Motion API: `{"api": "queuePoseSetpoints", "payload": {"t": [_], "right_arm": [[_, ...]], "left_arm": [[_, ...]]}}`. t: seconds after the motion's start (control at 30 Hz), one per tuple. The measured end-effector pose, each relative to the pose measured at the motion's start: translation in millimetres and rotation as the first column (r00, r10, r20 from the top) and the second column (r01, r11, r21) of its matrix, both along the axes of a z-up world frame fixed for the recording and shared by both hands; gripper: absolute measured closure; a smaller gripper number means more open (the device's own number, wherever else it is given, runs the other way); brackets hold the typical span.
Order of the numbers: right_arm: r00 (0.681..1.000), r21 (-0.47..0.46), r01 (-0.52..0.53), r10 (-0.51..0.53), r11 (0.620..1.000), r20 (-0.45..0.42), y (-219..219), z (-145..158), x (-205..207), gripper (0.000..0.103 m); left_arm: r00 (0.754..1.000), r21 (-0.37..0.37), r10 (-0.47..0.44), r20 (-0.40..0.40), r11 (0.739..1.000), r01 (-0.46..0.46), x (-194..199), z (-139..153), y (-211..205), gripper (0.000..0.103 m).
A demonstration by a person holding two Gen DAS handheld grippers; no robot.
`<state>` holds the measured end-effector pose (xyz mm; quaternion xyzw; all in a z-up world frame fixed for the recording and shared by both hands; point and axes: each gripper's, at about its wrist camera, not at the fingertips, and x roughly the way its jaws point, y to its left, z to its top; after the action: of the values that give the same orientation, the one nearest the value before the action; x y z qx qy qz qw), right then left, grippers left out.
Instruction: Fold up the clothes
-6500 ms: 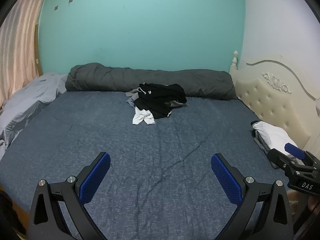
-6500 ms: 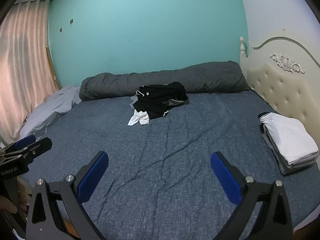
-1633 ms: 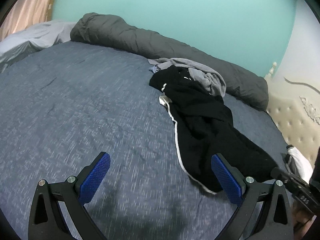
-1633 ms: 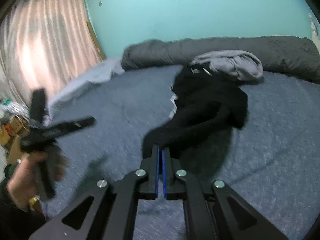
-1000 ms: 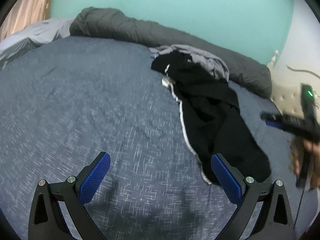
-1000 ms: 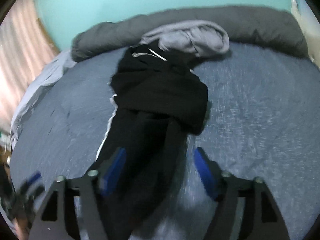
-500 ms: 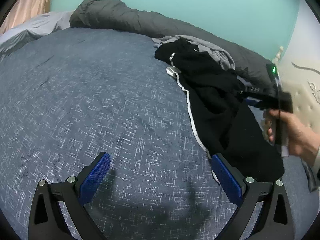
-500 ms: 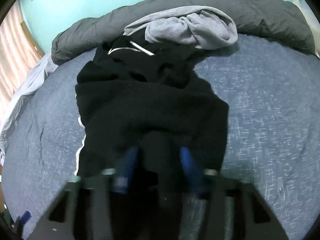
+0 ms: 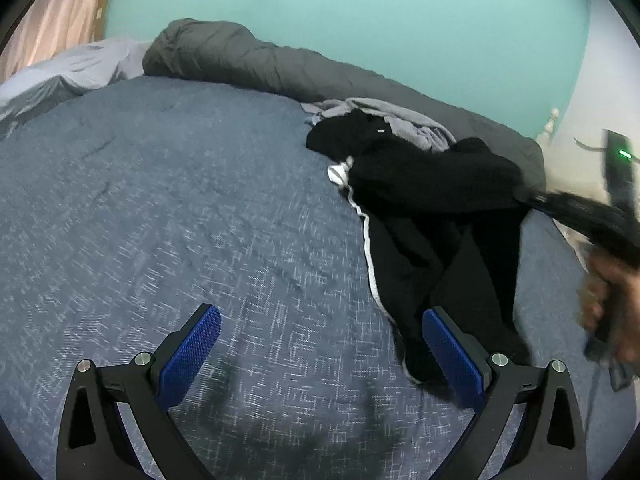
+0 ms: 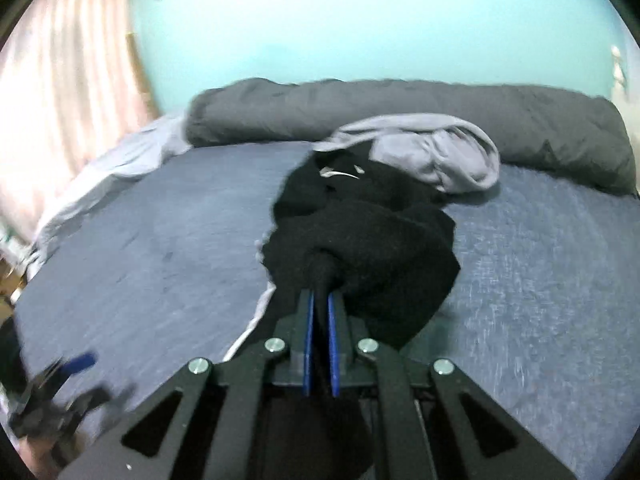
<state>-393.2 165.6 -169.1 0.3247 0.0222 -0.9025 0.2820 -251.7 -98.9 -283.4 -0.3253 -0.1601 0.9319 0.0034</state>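
Note:
A heap of black clothes with a white side stripe lies on the blue bed, a grey garment behind it. In the right wrist view my right gripper is shut on a pulled-out fold of the black garment, which stretches back toward the heap. In the left wrist view that same gripper shows blurred at the right edge, held by a hand. My left gripper hovers open over the sheet, its right finger beside the garment's lower end.
A rolled dark grey duvet lies along the teal wall. A pale grey sheet is bunched at the bed's left side, by a pink curtain. A cream headboard post stands at the right.
My right gripper was open over the black heap, then shut on a fold and pulled it back toward me. The left gripper stayed open and shifted slightly.

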Motion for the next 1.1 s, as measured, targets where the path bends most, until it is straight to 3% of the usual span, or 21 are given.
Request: {"api": "queuePoseSetpoints", "payload": {"t": [0.2,0.5,0.63,0.73,0.83,0.9,1.0,1.1], "right_arm": [[0.988,0.003,-0.15,0.15,0.989,-0.036,6,27,92,0.099],[0.983,0.019,-0.163,0.161,0.986,0.086,23,-12,150,0.099],[0.983,0.049,-0.131,0.123,0.99,0.139,41,-30,161,0.099],[0.972,0.059,-0.072,0.057,0.996,0.227,62,-44,151,0.099],[0.967,0.009,0.028,-0.03,1.0,0.253,89,-41,141,0.095],[0.964,-0.087,0.094,-0.069,0.992,0.257,111,-31,133,0.094],[0.97,-0.18,0.161,-0.122,0.97,0.21,132,-9,123,0.055],[0.968,-0.147,0.182,-0.151,0.972,0.2,131,-3,102,0.051]], "left_arm": [[0.999,-0.018,0.016,-0.043,1.0,-0.017,22,27,-6,0.0],[0.997,-0.022,0.045,-0.064,0.999,-0.046,69,46,-16,0.0],[0.998,-0.022,0.038,-0.054,0.999,-0.039,75,42,-17,0.0],[0.999,-0.016,0.031,-0.044,0.999,-0.032,71,38,-18,0.0],[0.999,-0.01,0.024,-0.034,1.0,-0.024,67,33,-19,0.0],[1.0,-0.022,0.017,-0.025,1.0,-0.017,62,29,-17,0.0],[1.0,-0.015,0.008,-0.012,1.0,-0.008,55,23,-16,0.0],[1.0,-0.024,0.001,0.002,1.0,0.0,46,16,-13,0.0]]}}
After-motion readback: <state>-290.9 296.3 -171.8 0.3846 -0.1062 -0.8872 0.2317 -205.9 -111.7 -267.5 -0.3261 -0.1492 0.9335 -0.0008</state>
